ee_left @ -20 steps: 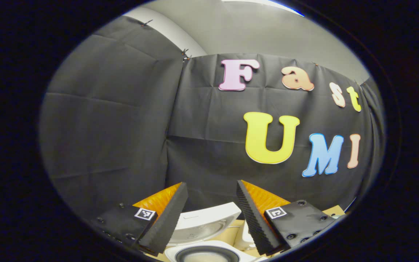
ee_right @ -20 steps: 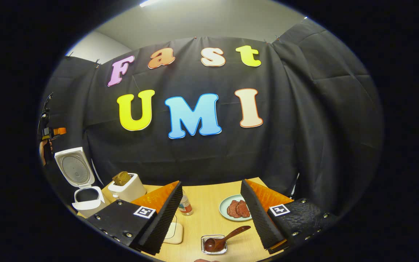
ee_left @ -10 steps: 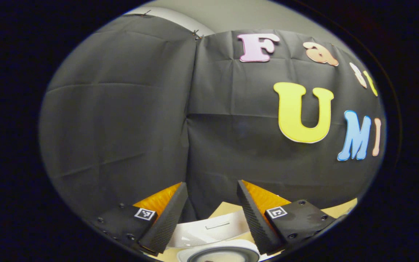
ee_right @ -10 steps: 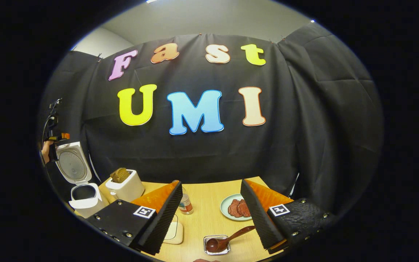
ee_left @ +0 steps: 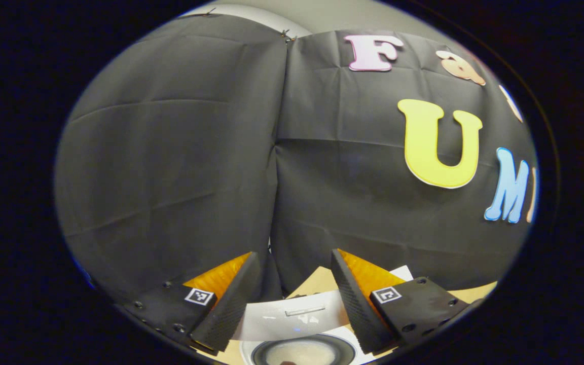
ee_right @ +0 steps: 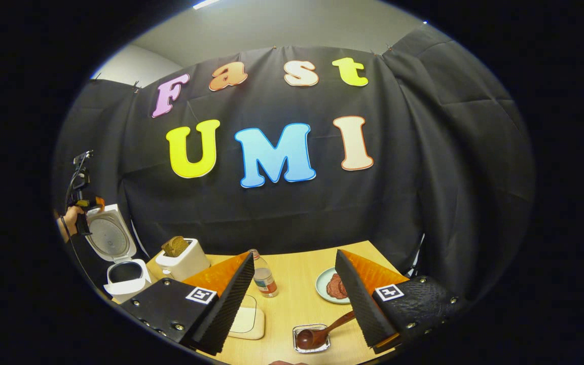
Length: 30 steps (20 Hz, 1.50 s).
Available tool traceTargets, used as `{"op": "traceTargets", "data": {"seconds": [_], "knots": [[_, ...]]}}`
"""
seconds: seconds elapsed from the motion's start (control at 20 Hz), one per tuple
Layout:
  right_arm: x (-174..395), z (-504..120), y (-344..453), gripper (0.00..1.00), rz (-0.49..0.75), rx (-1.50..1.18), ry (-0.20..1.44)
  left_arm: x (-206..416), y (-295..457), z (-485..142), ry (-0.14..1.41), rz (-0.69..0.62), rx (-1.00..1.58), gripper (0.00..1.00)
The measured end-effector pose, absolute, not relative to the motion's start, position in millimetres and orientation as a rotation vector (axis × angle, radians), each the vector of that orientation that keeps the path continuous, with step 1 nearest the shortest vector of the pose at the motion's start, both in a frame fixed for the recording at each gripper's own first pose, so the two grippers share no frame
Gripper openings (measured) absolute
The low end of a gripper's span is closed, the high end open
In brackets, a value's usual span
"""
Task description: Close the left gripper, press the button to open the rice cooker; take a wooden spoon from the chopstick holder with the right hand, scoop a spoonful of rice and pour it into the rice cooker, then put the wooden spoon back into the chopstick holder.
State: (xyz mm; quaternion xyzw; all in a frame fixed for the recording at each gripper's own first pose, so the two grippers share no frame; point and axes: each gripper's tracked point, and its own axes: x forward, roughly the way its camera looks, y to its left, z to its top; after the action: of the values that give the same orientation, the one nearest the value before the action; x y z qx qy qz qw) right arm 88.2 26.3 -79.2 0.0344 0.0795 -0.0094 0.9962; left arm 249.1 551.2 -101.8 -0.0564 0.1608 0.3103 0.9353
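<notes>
One tabletop (ee_right: 299, 299), light wood. One rice cooker (ee_right: 122, 274), white, at its far left, lid standing up, pot uncovered; in the left gripper view the same cooker (ee_left: 299, 332) sits directly below the tongs. One toaster (ee_right: 183, 261) with one slice of bread (ee_right: 174, 246), just right of the cooker. One plate (ee_right: 325, 286) carrying dark slices. One bottle (ee_right: 263, 276), label unreadable. One flat pale pad (ee_right: 249, 324). One small clear tray (ee_right: 312, 338) with one wooden spoon (ee_right: 320, 333) resting in it, bowl down.

Left tongs (ee_left: 292, 279): spread, holding nothing. Right tongs (ee_right: 292, 276): spread, holding nothing, above the spoon. Left tongs also visible far off (ee_right: 86, 205), a hand (ee_right: 69, 223) holding them beside the lid.
</notes>
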Motion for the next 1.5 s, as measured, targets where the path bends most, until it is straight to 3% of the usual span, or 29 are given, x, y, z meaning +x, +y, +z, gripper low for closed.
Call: {"op": "traceTargets", "data": {"seconds": [0.25, 0.3, 0.75, 1.1, 1.25, 1.4, 1.5], "knots": [[79, -69, 43, 0.98, 0.053, 0.068, 0.135, 218, 515, -107, 0.309, 0.603, -0.108, 0.97], [78, -69, 43, 0.98, 0.063, 0.06, 0.136, 214, 506, -108, 0.306, 0.594, -0.104, 0.93], [63, -57, 38, 0.98, 0.088, 0.065, 0.13, 161, 437, -154, 0.323, 0.602, -0.112, 0.99], [54, -56, 50, 0.98, 0.112, 0.04, 0.13, 129, 392, -219, 0.4, 0.565, -0.155, 0.92], [48, -57, 53, 0.98, 0.115, 0.021, 0.131, 122, 386, -238, 0.442, 0.555, -0.145, 1.0], [45, -60, 52, 0.98, 0.107, 0.02, 0.139, 120, 384, -246, 0.461, 0.543, -0.128, 0.92], [42, -63, 51, 0.98, 0.099, 0.03, 0.149, 119, 383, -252, 0.479, 0.535, -0.133, 0.96]]}}
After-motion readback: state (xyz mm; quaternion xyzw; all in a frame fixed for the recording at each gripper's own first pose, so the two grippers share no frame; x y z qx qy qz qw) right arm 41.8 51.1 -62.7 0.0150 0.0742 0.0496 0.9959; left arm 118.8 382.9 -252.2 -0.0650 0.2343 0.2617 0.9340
